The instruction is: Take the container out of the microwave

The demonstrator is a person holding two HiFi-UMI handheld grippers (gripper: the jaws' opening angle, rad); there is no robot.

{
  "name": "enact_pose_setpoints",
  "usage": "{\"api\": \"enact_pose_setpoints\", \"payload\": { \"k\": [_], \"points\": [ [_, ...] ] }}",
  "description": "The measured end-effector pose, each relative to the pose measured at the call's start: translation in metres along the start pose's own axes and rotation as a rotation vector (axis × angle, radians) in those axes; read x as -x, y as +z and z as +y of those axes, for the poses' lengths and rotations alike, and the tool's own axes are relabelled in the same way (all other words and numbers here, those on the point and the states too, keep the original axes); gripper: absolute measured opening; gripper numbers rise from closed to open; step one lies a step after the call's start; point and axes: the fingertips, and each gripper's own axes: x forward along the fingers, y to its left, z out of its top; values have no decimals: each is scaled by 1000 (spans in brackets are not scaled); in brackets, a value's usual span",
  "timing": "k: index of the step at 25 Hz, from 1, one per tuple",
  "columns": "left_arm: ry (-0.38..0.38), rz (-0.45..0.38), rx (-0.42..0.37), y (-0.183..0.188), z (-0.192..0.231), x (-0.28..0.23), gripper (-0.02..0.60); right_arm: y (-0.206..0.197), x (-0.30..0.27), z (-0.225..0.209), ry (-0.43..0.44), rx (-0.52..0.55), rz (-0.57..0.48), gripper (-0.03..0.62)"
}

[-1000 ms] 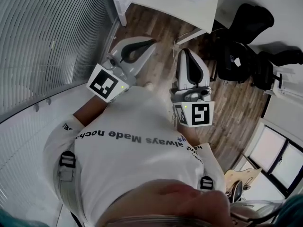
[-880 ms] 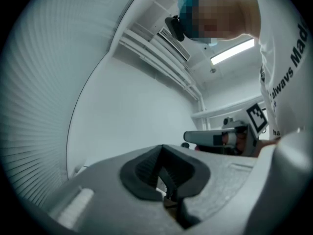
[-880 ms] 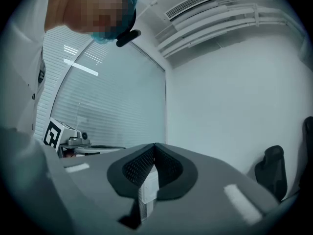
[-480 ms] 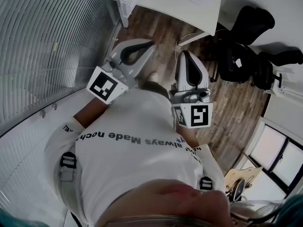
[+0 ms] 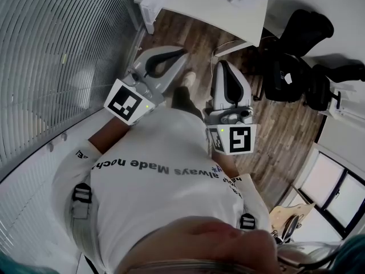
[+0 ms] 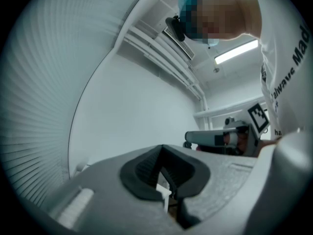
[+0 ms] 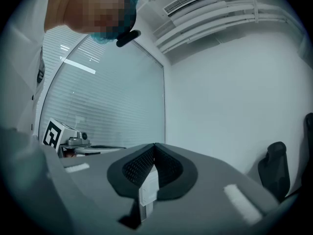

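Observation:
No microwave and no container shows in any view. In the head view I hold both grippers level in front of my chest, above a wooden floor. My left gripper [image 5: 181, 52] is shut with nothing in it; in the left gripper view its dark pads [image 6: 146, 168] meet at the tip. My right gripper [image 5: 223, 63] is likewise shut and holds nothing, its jaws closed together in the right gripper view [image 7: 155, 146]. Each gripper view catches the other gripper at its side.
A white desk [image 5: 211, 7] with a small device on it stands ahead. Black office chairs [image 5: 296, 50] crowd the right. A curved glass wall with blinds [image 5: 57, 50] runs along the left. My shoe [image 5: 188, 77] shows on the wooden floor [image 5: 285, 130] between the grippers.
The desk and floor have slid in the head view as I walk, and my foot has come forward between the grippers. Both grippers stay shut in the same pose.

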Motion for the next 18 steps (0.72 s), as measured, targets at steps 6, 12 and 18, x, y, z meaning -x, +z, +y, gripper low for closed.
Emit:
{"api": "enact_pose_setpoints", "payload": {
  "k": [6,12,18],
  "points": [
    [3,24,5,-11,18,-54,3,-7,-22,-53,-4,-11,7,0],
    [4,43,1,-10,38,-119,3,-2,-51,-115,0,-20,10,0],
    [10,41,-15,-16,57,-186,3,-5,-75,-179,9,-18,12,0]
  ]
}}
